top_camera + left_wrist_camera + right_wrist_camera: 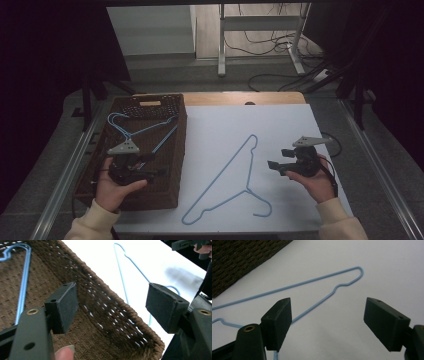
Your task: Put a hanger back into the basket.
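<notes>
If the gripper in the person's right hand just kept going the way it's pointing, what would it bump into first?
Probably the blue wire hanger lying on the white sheet. The right gripper points at it with jaws open and empty, nothing between. How far off it lies is hard to judge.

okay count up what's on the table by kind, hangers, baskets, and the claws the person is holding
Blue wire hangers: 2, one on the white mat, one in the basket
Brown woven basket: 1
Claws: 2, left claw and right claw, both open and empty
Total: 5
</notes>
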`<state>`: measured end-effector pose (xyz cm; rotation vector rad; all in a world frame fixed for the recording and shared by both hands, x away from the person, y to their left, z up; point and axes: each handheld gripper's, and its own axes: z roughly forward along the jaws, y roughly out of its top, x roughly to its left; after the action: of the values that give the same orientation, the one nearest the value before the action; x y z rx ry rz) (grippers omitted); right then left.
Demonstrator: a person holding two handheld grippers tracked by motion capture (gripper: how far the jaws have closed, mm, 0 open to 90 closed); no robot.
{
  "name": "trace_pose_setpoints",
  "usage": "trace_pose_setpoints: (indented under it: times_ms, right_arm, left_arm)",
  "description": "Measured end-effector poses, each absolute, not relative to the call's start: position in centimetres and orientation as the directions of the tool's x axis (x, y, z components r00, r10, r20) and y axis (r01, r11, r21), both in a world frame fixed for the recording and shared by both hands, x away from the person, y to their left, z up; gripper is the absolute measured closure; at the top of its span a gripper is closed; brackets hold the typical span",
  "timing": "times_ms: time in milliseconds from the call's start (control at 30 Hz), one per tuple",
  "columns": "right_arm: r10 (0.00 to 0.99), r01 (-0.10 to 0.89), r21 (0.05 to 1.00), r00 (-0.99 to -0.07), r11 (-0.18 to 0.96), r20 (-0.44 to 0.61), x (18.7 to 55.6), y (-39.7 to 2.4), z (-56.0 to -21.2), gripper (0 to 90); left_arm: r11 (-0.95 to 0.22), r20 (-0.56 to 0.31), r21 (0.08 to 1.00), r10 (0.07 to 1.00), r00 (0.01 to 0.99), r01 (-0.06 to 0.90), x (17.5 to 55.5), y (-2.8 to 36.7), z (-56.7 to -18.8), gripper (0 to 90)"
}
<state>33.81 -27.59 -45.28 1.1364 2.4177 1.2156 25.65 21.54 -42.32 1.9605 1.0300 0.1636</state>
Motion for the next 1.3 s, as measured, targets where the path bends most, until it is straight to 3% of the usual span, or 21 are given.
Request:
trace_pose_setpoints:
  times_ms: [900, 1300]
  right_arm:
    - [0.717, 0.564, 0.719, -0.684, 0.407, 0.131, 32.7, -26.9, -45.8, 24.3]
    - [0.680, 0.606, 0.535, -0.729, 0.589, 0.079, 30.4, -23.6, -46.8, 33.5]
  left_arm:
    - [-0.292, -0.256, 0.761, 0.685, 0.682, 0.579, 25.5, 19.5, -42.7, 26.0]
    - [-0.293, -0.256, 0.761, 0.684, 0.683, 0.579, 25.6, 19.5, -42.7, 26.0]
